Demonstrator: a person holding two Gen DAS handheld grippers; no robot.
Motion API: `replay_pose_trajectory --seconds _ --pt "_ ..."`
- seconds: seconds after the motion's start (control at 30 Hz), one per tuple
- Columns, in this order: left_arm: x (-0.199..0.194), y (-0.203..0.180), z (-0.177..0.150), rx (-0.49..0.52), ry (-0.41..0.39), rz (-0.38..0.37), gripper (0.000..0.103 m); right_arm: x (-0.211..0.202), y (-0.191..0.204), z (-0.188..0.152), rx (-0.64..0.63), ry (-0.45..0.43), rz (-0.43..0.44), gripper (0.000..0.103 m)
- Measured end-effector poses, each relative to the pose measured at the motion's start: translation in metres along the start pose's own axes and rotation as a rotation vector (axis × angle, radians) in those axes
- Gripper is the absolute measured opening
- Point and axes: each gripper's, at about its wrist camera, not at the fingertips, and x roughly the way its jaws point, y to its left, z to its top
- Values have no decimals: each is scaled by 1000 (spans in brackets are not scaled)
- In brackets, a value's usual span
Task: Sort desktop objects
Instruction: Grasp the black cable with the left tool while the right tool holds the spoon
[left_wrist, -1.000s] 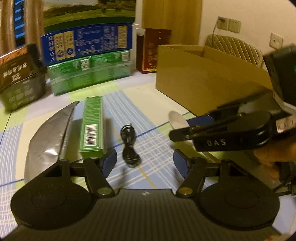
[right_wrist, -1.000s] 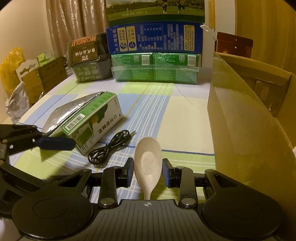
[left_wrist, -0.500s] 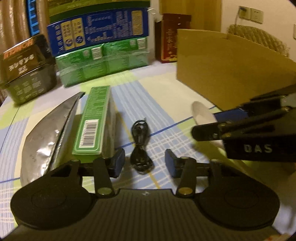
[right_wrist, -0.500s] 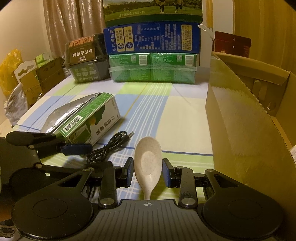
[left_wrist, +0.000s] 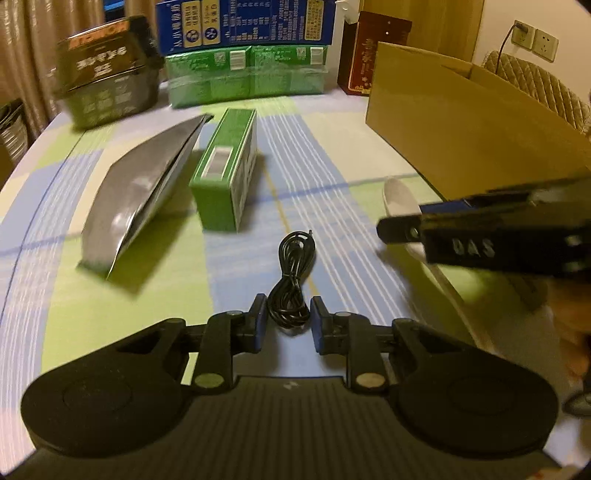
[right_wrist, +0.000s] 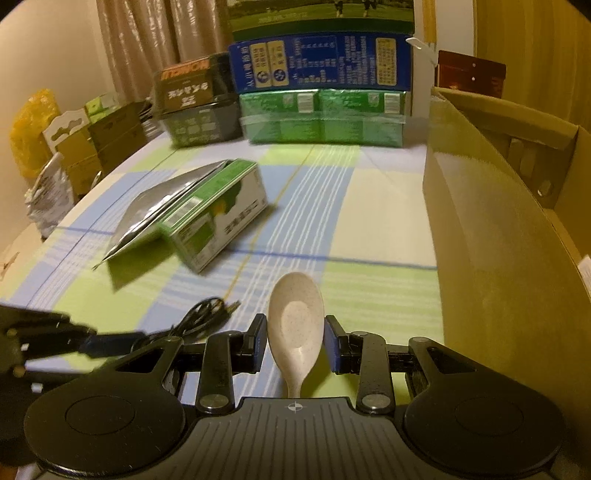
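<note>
The left gripper has its blue pads pressed in on the near end of a coiled black cable, which lies on the checked tablecloth and stretches away from the fingers toward the middle of the table. The right gripper pinches a pale speckled spoon by the lower part of its bowl, bowl facing up and pointing forward, with the handle running back toward the camera. From the left wrist view, the right gripper comes in from the right edge, just in front of an open cardboard box that stands on the right side of the table. Left of the cable lie a green carton on its side and, touching it, a silver foil pouch. Stacked boxes line the far edge of the table.
</note>
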Motion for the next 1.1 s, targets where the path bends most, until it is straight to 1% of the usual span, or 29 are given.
replay_pose_trajectory --seconds 0.1,0.17,0.27,0.33,0.4,0.57,0.7,0.77,0.8,0.83,0.87,0.93,1.1 --pt "-17 -3 -19 -21 0 -14 21 -12 5 -8 -10 4 4 30" --pt "-22 -1 -25 -25 -5 -18 22 -17 6 -11 -9 3 2 30" --pt "-23 -2 -21 16 -37 -10 25 -19 6 -14 -7 5 -3 30" --pt "-21 -1 -16 7 -54 -26 28 -17 5 -15 -2 9 -6 30" --pt "-14 -1 -12 -2 -55 -40 30 -15 3 -14 5 11 -6 30" --pt "5 1 -6 -20 -37 -55 30 -11 2 -13 23 13 7 30" --pt "10 -2 -5 18 -40 -39 30 -10 2 -10 33 7 14 30" --pt "11 -6 -5 53 -44 -21 29 -10 2 -10 32 6 17 30" --pt "12 -7 -5 61 -44 -20 26 -10 2 -11 34 6 19 30" --pt "12 -7 -5 59 -42 -28 20 -10 2 -11 34 6 20 30" --pt "12 -8 -5 59 -40 -25 17 -11 2 -11 33 4 20 30" --pt "11 -8 -5 59 -38 -18 16 -12 1 -11 35 1 19 30" --pt "6 -5 -6 16 -31 -10 15 -14 1 -10 36 -11 20 30"
